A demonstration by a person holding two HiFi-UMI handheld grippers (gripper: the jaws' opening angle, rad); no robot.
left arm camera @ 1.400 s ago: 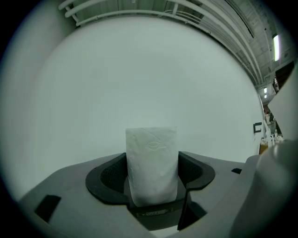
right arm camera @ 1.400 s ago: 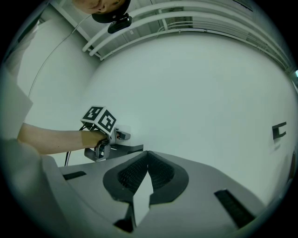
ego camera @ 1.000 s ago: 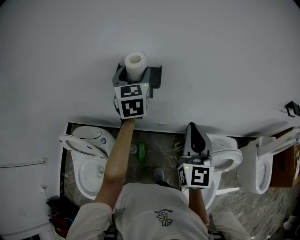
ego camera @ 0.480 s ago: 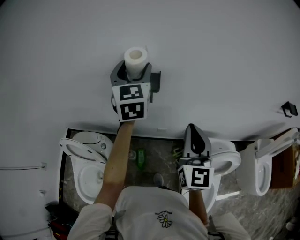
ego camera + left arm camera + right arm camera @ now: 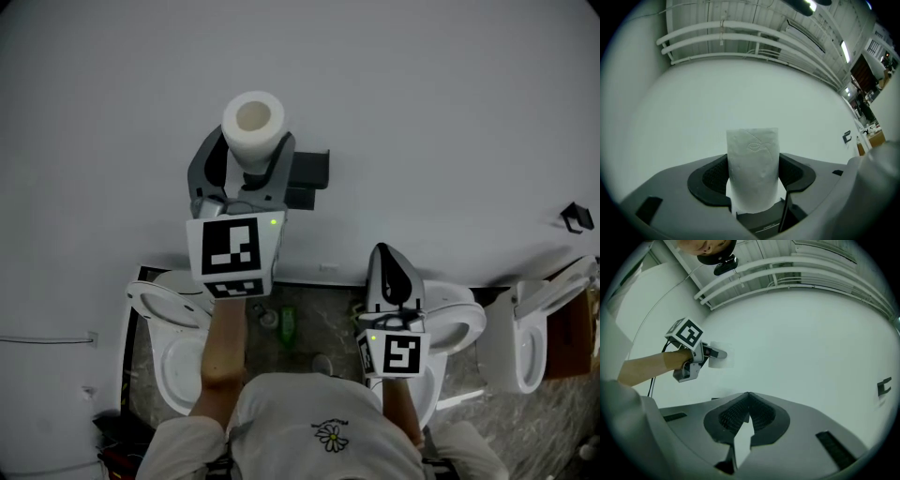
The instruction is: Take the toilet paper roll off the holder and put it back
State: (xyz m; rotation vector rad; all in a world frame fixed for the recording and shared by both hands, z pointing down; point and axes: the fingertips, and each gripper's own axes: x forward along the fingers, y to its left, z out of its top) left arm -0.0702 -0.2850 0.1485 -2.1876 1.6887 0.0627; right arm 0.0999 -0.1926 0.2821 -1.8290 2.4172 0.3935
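The white cylindrical toilet paper roll [image 5: 253, 122] stands between the jaws of my left gripper [image 5: 246, 157], before the pale wall [image 5: 450, 112], just left of the dark wall-mounted holder [image 5: 311, 172]. My right gripper [image 5: 386, 255] hangs well apart, lower right.

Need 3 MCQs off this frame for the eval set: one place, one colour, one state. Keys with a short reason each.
1. Where is the white toilet paper roll?
A) on the wall-mounted holder
B) between the left claw jaws, off the holder
C) on the floor

2. What colour is the wall-mounted holder?
A) white
B) green
C) dark grey

3. What state is the right claw in?
A) shut, empty
B) open
C) shut on the roll

Key:
1 B, the pads press the roll's sides, away from the holder.
2 C, it shows dark against the pale wall.
3 A, its pads meet with nothing between.
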